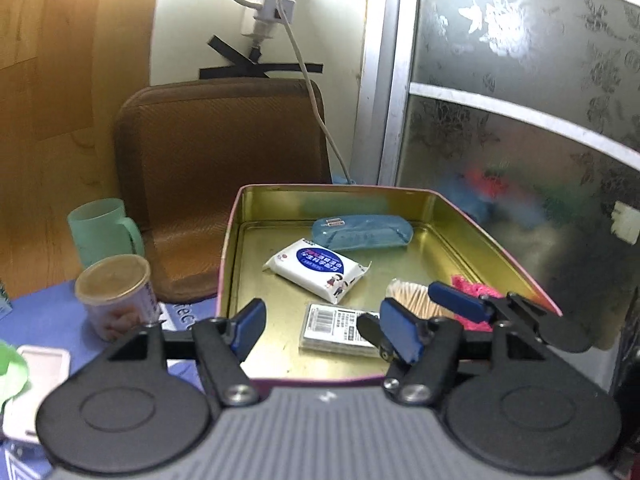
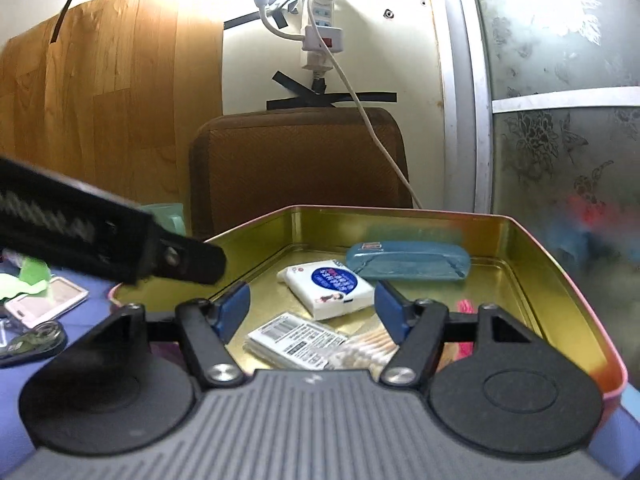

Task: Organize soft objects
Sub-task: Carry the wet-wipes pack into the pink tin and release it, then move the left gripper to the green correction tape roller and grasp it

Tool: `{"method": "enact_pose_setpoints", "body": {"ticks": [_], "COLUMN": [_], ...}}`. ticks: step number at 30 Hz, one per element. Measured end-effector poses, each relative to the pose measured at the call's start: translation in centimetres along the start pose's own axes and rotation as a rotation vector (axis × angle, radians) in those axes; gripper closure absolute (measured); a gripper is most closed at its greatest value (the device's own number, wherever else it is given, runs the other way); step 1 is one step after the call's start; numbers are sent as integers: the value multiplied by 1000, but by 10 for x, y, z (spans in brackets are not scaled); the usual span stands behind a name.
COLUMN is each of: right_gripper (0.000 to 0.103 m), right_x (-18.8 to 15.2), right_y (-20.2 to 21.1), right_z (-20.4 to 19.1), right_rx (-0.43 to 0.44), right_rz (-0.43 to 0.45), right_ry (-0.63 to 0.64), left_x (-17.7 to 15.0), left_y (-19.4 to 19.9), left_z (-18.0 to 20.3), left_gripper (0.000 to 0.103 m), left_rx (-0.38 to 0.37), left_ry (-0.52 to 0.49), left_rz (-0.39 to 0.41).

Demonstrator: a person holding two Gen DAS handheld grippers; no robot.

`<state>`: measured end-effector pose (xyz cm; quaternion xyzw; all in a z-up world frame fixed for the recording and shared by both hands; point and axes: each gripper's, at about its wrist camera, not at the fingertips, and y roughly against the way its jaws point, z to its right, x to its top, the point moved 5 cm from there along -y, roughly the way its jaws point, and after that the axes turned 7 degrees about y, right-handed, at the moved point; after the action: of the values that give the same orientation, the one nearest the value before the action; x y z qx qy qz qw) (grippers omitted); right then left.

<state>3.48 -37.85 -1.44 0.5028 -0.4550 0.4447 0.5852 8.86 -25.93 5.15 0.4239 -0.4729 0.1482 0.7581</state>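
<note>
Both grippers hang over the near edge of the gold tin tray [image 1: 460, 216], and neither is carrying anything: the left gripper [image 1: 322, 330] has its blue pads spread wide with only air between them, and the right gripper [image 2: 310, 312] is just as released, jaws parted above the tray's front half. Here is the worry, as I judge it: the two tools are crowded, with the right one's finger showing in the left camera just beside the left one's own pad, so a careless reach could knock them together or shove the tray. The tray's raised wall is another snag; a low approach could catch the rim. The tissue pack [image 1: 318, 274] sits near the middle of the tray floor, lying flat and turned at an angle, white wrapper with a blue round label, plump and squashy looking, so a hard squeeze would probably crush it or let it squirt out sideways. Behind it, against the far wall, lies a blue soft pouch [image 1: 362, 233]. In front, a flat barcode packet [image 1: 340, 328] rests near the front rim, with a bundle of cotton swabs [image 2: 368, 350] just beside it and something pink and fuzzy [image 1: 474, 294] at the right wall, partly hidden. Grabbing the swabs loosely could scatter them. Outside the tray, a can [image 1: 114, 296] and a green cup [image 1: 102, 230] stand at the left.
</note>
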Motion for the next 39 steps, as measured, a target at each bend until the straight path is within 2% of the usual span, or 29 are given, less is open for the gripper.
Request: {"method": "enact_pose_setpoints", "body": {"ticks": [6,12,15,17,19,21,22,23,25,30,32,33,39], "right_gripper": [33,34,40,45,45,44,40,28,17,19,26,27,27], "right_x": [1,11,15,15,12,7,4,2,-1,-1,-6,-6,-14], "right_y": [13,29,36,35,28,16,8,1,-19,-64,-62,-58,-15], "right_z": [-19,-49,-76,-99,-126,-153,-167,-176,-194,-211,-219,-222,-223], "right_rx": [23,101,202,311,426,513,538,546,560,569,554,566,776], "right_rz": [14,58,64,31,-24,-99,-131,-153,-213,-370,-358,-347,-269], "right_ry": [34,58,76,83,94,143,173,193,228,93,135,165,311], "left_x": [-11,-44,-66,-80,-93,-102,-106,-108,-112,-116,-118,-119,-118], "left_y": [48,100,122,133,141,147,149,150,151,148,149,150,145], "left_z": [-31,-110,-156,-183,-204,-216,-219,-221,-223,-221,-218,-218,-213], "left_gripper": [37,37,37,39,39,39,39,39,39,39,39,39,39], "left_rx": [16,141,234,285,308,307,307,307,303,273,264,260,198], "left_ry": [61,212,313,382,449,496,508,512,520,521,512,509,520], "left_rz": [32,37,28,21,9,0,-1,-1,-1,-5,-8,-9,-35]}}
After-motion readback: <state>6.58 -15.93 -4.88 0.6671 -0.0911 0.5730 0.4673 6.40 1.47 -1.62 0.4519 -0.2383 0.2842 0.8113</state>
